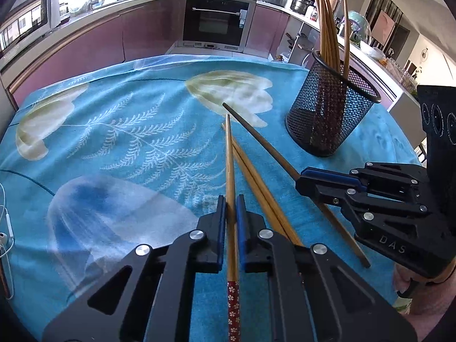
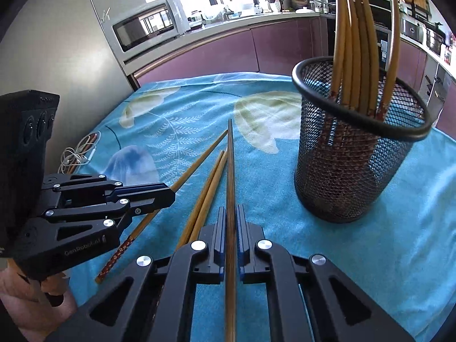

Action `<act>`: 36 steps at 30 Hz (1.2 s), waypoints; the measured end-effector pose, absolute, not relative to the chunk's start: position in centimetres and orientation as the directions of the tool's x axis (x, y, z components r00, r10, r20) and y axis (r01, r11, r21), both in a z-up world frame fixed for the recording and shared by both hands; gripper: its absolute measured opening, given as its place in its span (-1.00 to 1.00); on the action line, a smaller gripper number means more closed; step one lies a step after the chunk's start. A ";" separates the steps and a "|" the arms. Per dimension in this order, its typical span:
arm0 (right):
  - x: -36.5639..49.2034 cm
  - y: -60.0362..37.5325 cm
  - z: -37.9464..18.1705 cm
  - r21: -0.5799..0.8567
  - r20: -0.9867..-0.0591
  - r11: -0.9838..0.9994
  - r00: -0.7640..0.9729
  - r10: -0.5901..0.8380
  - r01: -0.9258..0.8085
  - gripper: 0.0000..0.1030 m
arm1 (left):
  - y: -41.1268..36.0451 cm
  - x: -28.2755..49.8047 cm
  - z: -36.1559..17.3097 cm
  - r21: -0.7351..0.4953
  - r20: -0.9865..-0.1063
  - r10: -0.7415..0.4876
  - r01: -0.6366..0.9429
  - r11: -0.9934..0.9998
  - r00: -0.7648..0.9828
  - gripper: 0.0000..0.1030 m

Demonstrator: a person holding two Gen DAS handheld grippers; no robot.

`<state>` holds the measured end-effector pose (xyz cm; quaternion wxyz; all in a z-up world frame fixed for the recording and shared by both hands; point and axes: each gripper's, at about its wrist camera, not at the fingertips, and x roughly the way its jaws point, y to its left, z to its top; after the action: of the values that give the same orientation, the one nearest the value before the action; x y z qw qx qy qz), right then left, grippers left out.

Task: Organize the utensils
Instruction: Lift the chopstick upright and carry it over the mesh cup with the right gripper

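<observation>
My left gripper (image 1: 231, 203) is shut on a light wooden chopstick (image 1: 229, 156) with a red flowered end; it also shows in the right wrist view (image 2: 196, 168). My right gripper (image 2: 231, 213) is shut on a dark brown chopstick (image 2: 230, 165), seen in the left wrist view (image 1: 256, 136) sticking out of that gripper (image 1: 302, 178). Two more light chopsticks (image 1: 256, 182) lie on the blue cloth between the grippers (image 2: 208, 188). A black mesh cup (image 1: 327, 108) with several chopsticks standing in it is at the right (image 2: 353, 154).
The table wears a blue flowered cloth (image 1: 128, 131). White earphone cables (image 2: 77, 154) lie at its left edge. Kitchen cabinets, an oven (image 1: 216, 22) and a microwave (image 2: 148, 25) stand beyond the table.
</observation>
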<state>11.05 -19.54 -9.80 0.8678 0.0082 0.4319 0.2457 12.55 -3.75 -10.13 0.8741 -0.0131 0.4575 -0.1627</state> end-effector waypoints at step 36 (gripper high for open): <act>8.6 -28.1 2.7 0.274 -0.442 0.851 0.727 0.525 -0.448 -0.89 | -4.7 11.5 4.7 -0.329 -0.500 -0.552 0.444 0.834 0.667 -0.85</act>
<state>8.58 -28.15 2.66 0.9264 0.0741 0.2594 0.2628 11.54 -4.70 4.71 0.9087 -0.0897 0.3020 -0.2740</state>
